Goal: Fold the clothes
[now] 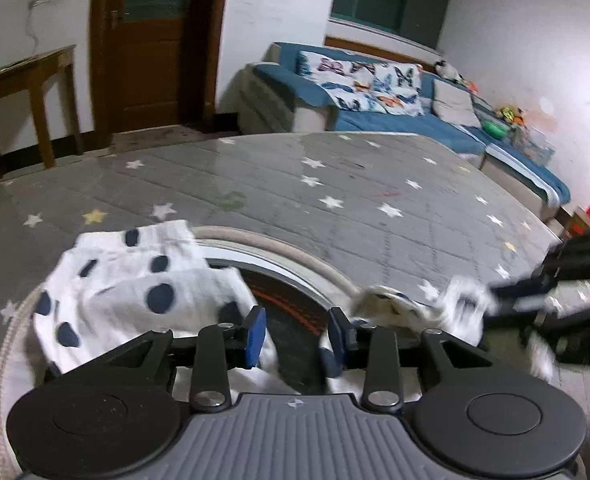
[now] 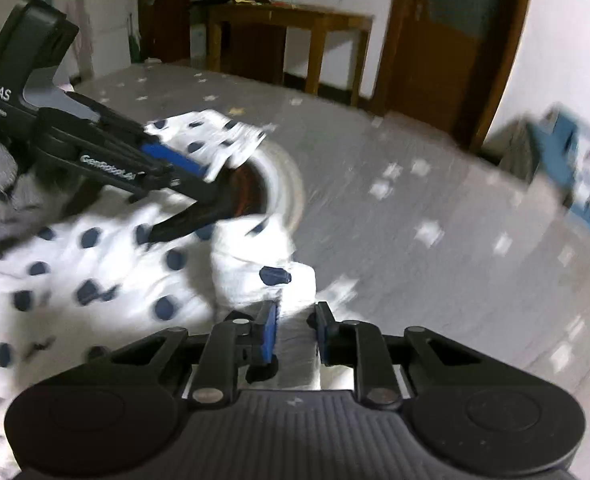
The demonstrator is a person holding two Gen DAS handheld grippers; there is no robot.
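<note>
Above the dotted garment (image 1: pixel 135 280), both tongs (image 1: pixel 297 334) (image 2: pixel 295 332) hover, seemingly parted.

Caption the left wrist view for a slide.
Left gripper open over polka-dot garment on star-print mat.

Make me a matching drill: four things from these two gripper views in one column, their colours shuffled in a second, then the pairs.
Things:
1. soft fabric sofa
2. wooden side table
3. star-patterned floor mat
4. dotted cloth garment

Colours:
A. grey with pale stars
B. white with dark navy dots
C. blue
D. brown

Pairs: 1-C, 2-D, 3-A, 4-B
</note>
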